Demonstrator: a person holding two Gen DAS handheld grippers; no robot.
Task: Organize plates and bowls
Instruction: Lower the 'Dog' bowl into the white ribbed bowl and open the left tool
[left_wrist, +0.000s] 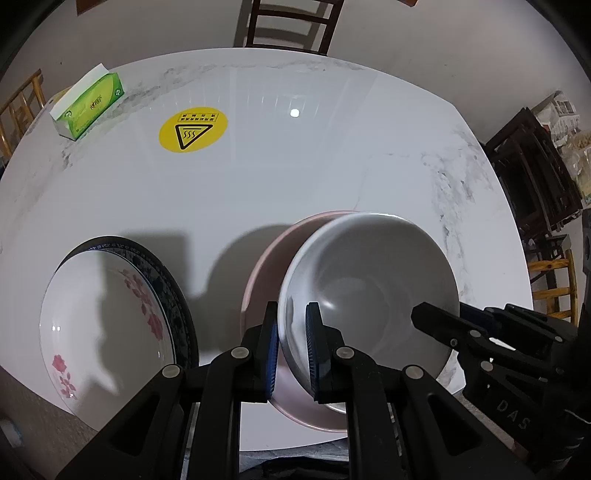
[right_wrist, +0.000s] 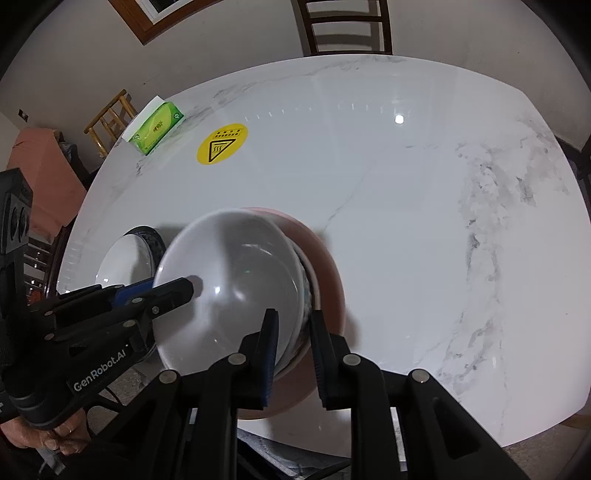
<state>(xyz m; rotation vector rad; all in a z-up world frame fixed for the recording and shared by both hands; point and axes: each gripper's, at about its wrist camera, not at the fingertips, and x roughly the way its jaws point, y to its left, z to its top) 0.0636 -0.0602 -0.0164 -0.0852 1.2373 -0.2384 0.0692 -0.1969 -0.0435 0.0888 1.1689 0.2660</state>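
A flowered plate was stacked on a dark-rimmed plate to the left of the white bowl, presumably so that flat pieces were kept together. Far behind and left of the bowl, a green tissue box and a yellow warning sticker were seen on the counter.

The white bowl was held tilted over a pink plate, just at the near edge of the counter. The left gripper was closed on the bowl's left rim, one pad outside and one inside the wall. The grip from opposite sides was judged to steady the slippery bowl while it was set down or lifted.

On the bowl's right rim, the right gripper was placed with its jaws astride the wall, nearly closed; whether the pads still pressed on the rim could not be told with certainty. In the right wrist view a second, patterned rim was glimpsed just beneath the white bowl, so a nested stack was suspected.

Most of the pink plate was hidden under the bowl, and whether the bowl rested on it or hung above could not be made out. The dark-rimmed plate was largely covered, and the person was cut off save for a hand.
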